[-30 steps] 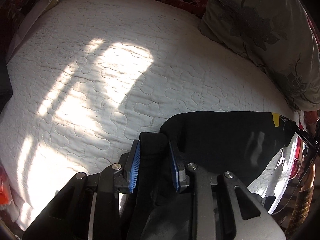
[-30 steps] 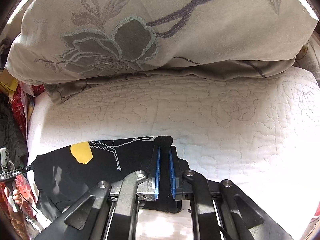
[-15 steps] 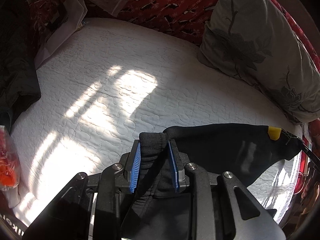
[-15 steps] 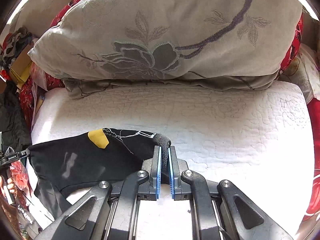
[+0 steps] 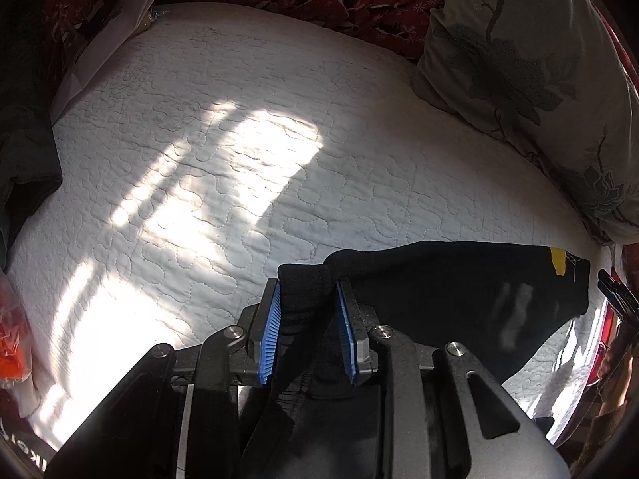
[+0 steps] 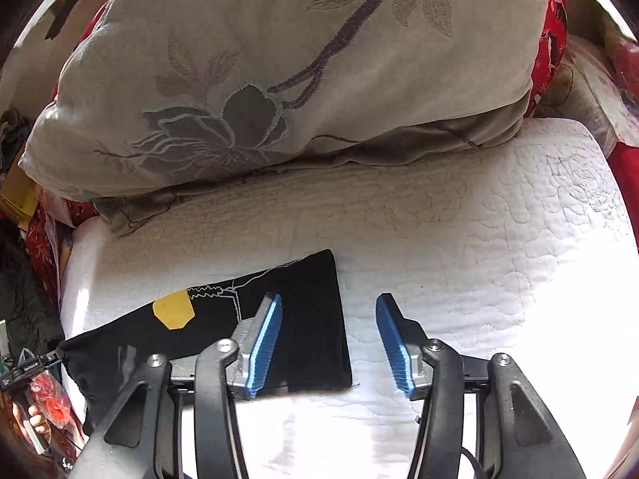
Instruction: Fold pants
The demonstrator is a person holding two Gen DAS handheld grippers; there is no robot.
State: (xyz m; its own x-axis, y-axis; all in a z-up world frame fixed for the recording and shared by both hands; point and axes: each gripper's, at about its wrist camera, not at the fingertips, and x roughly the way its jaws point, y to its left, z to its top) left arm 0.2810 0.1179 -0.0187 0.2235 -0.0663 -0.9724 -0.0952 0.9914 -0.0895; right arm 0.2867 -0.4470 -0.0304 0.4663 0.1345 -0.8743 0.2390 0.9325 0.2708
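Left wrist view, left to right. Sunlit white quilted bed (image 5: pixel 239 151) fills the frame; a grey floral pillow (image 5: pixel 531 72) sits at upper right. At lower centre the left hand-held gripper (image 5: pixel 306 329) is closed on a bunched edge of the black pants (image 5: pixel 459 291), thick fabric wedged between the blue pads. From there the garment stretches toward lower right, its yellow patch (image 5: pixel 558 260) near the far corner.

Right wrist view, left to right. The pants (image 6: pixel 311 319) lie flat on the bed (image 6: pixel 499 263) at lower left of the frame, corner squared off, yellow patch (image 6: pixel 173 312) and white stitching showing. The same pillow (image 6: pixel 279 72) is across the top. The right hand-held gripper (image 6: pixel 328 343) is wide open and holds nothing; its left finger is over the cloth, its right finger over bare quilt.

Change: half a second ago the right jaws were pinched on this corner; now they are spread and the corner rests on the bed. The left grip is unchanged.

Judgement: the right corner has been placed, so one side of this fold is down. The left corner is probably next to be laid level and released. Risk: the left pull could drag the freed corner askew.
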